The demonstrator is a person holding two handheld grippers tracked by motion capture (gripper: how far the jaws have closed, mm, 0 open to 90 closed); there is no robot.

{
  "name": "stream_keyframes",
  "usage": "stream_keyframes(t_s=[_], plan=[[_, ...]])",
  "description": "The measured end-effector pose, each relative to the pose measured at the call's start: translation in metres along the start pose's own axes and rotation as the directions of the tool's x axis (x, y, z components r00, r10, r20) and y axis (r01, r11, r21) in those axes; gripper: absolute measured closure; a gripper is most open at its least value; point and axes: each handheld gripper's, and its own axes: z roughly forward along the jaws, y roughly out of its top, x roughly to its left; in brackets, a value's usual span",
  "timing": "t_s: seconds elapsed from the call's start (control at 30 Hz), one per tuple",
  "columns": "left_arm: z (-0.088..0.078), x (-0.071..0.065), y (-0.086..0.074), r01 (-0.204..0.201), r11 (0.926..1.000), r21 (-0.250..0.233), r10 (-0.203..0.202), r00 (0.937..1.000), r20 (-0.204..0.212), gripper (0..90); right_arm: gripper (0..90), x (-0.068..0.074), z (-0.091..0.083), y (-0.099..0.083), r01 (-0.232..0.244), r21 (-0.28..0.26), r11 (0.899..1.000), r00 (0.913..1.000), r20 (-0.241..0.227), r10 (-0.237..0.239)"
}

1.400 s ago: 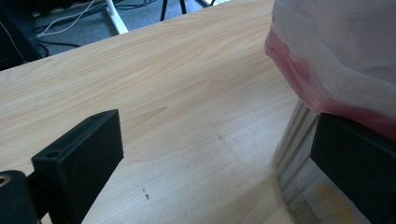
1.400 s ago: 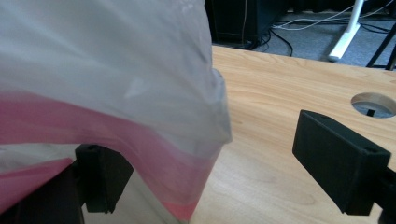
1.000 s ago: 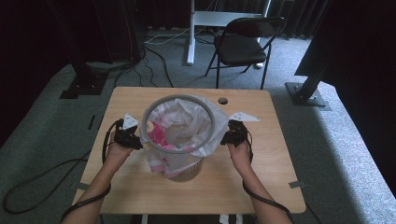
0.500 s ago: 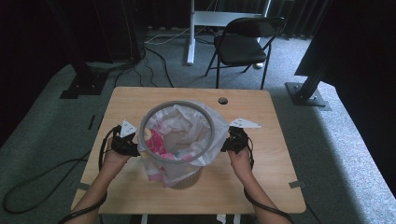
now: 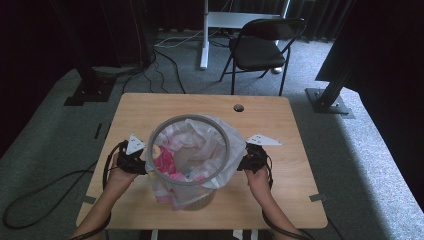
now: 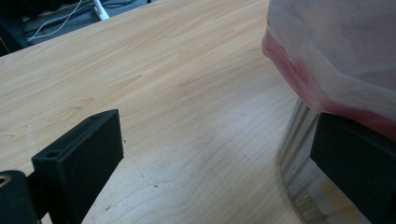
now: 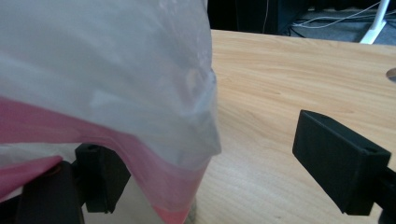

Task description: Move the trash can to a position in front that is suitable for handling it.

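Right, one round clear-walled bin lined with a translucent white plastic bag with a pink band sits near the front-middle of the light wooden table. One grey ring sits at the bin mouth with the bag draped over it. Bare tabletop behind the bin up to the far edge, where one round cable hole sits; less room toward the near edge. One black folding chair stands on the carpet beyond the table, well apart.

Two grippers. Left gripper is just beside the bin's left flank, jaws spread wide: in the left gripper view one jaw is out over bare wood, the other is against the bin wall under the pink band. Gripping nothing.

Right gripper is just beside the right flank, jaws also wide apart. In the right gripper view the bag hangs over one jaw, the other stands clear over the table. Cannot tell whether that jaw touches the bag.
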Motion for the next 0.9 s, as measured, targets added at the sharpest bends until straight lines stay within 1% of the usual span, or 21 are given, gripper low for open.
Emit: stream_keyframes(t_s=[0.13, 0.17, 0.23, 0.4, 0.53, 0.6, 0.73, 0.9], plan=[[-0.005, -0.005, -0.003, -0.016, 0.9999, -0.001, 0.016, 0.9999, 0.000, 2.4, 15.4, 0.004, -0.004, -0.003, 0.000, -0.002, 1.000, 1.0000, -0.005, 0.000], [-0.006, -0.006, -0.004, -0.011, 0.9999, -0.004, 0.011, 0.9999, 0.001, 2.4, 15.4, 0.005, -0.005, -0.004, 0.002, -0.003, 1.000, 1.0000, -0.004, -0.002], [-0.008, -0.008, -0.005, -0.015, 0.9999, -0.004, 0.015, 0.9999, 0.000, 2.4, 15.4, 0.007, -0.007, -0.006, -0.004, -0.003, 1.000, 1.0000, -0.006, 0.004], [-0.010, -0.010, -0.006, -0.023, 0.9997, -0.003, 0.023, 0.9997, -0.005, 2.4, 15.4, 0.010, -0.010, -0.008, -0.002, -0.004, 1.000, 1.0000, -0.001, 0.002], [-0.013, -0.012, -0.007, -0.025, 0.9997, -0.001, 0.025, 0.9997, 0.000, 2.4, 15.4, 0.012, -0.013, -0.011, -0.010, -0.005, 1.000, 0.9999, -0.008, 0.010], [-0.014, -0.014, -0.008, -0.035, 0.9994, 0.001, 0.035, 0.9994, 0.001, 2.5, 15.4, 0.013, -0.014, -0.011, -0.009, -0.003, 1.000, 0.9999, -0.008, 0.009], [-0.014, -0.014, -0.009, -0.028, 0.9996, -0.004, 0.028, 0.9994, 0.020, 2.5, 15.4, 0.015, -0.017, -0.014, -0.019, -0.004, 1.000, 0.9998, -0.002, 0.019], [-0.014, -0.015, -0.009, -0.039, 0.9992, -0.005, 0.039, 0.9991, 0.019, 2.4, 15.2, 0.015, -0.017, -0.015, -0.024, -0.004, 1.000, 0.9997, -0.001, 0.024]])
